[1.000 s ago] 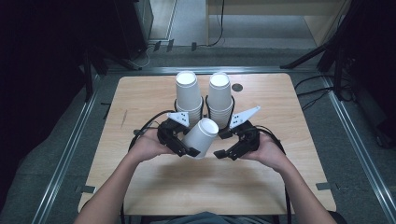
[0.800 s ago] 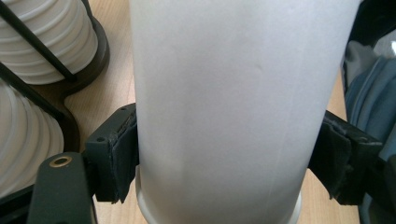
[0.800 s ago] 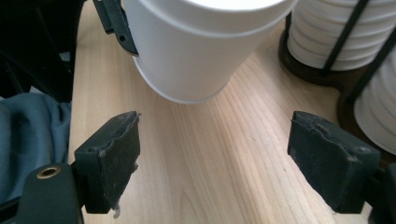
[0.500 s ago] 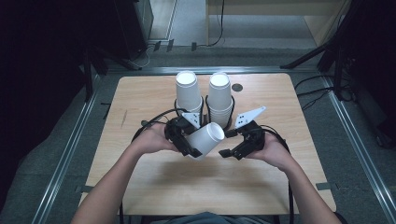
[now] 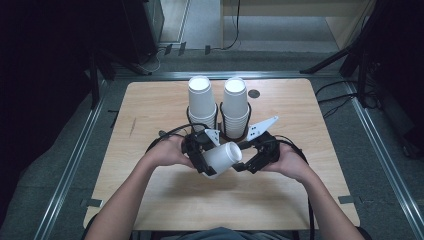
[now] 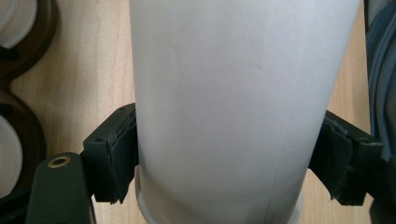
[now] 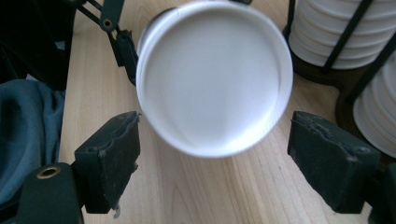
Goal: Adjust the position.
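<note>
Both forearms entering from the near edge of the wooden table (image 5: 150,200), converging at its middle, hands nearly meeting.

Left hand (image 5: 167,151) — wrapped over the left gripper (image 5: 202,159), knuckles up, wrist straight, tool pointed inward and slightly toward the person. Jaws clenched on a white paper cup (image 5: 222,158): in the left gripper view (image 6: 219,158), both black pads pressed flat against opposite sides of the cup wall (image 6: 233,107), close to one end of the cup. Cup held lying roughly level, lifted just above the table surface, flat closed end turned toward the right hand.

Right hand (image 5: 290,160) — closed round the right gripper (image 5: 250,162), tool angled inward toward the cup. Jaws released: in the right gripper view (image 7: 215,154), pads standing wide on either side, the round cup base (image 7: 212,79) ahead and between them, not touching either pad.

Behind the hands, a dark wire holder (image 5: 220,131) carrying two upright stacks of white cups — left stack (image 5: 201,102), right stack (image 5: 235,105) — just beyond the grippers. Grey three-cornered plates visible atop both tools. Small dark round spot (image 5: 254,93) on the table near the far edge.
</note>
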A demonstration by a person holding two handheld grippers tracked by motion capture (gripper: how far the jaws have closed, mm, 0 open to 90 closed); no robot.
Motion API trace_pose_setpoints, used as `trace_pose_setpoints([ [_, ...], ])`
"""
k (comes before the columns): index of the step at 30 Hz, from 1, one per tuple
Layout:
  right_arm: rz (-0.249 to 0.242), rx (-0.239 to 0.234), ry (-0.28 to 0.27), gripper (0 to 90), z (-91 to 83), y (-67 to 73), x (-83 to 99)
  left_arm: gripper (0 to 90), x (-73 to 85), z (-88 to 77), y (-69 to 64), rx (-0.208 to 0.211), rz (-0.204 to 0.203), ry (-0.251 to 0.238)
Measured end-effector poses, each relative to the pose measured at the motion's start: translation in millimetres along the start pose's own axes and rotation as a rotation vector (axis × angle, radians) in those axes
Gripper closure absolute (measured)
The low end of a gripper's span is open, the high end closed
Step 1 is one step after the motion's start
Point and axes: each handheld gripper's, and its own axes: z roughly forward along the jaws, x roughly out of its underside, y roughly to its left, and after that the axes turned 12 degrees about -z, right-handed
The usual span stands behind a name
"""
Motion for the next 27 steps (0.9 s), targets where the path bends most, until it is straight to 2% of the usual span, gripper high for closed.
trace_pose_setpoints([
  [9,-0.047,-0.037,0.032,17.2,13.1,2.6,-9.7,17.8,-3.4,7.6,-5.9,0.011,0.033,0.026],
  [11,-0.057,-0.051,0.033,17.3,15.7,3.1,-10.9,17.1,-4.7,8.3,-7.6,0.018,0.025,0.027],
  [13,-0.082,-0.056,0.029,22.4,15.3,3.9,-11.8,16.3,-6.3,7.8,-6.9,0.027,0.011,0.031],
  [17,-0.08,-0.057,0.003,24.1,9.7,2.0,-10.9,14.0,-4.2,3.0,-4.4,0.031,0.008,-0.023],
  [19,-0.066,-0.065,-0.014,24.3,6.8,1.0,-11.0,12.2,-2.4,0.3,-2.8,0.046,-0.016,-0.062],
  [22,-0.06,-0.048,-0.021,24.7,3.9,1.2,-11.9,5.4,-0.8,-2.5,0.2,0.069,-0.059,-0.115],
  [23,-0.06,-0.042,-0.021,24.7,3.3,1.0,-11.8,2.6,-0.3,-3.0,0.2,0.061,-0.067,-0.132],
  [27,-0.048,-0.035,-0.023,24.7,1.0,0.0,-10.6,1.3,3.0,-5.5,0.9,0.044,-0.074,-0.177],
])
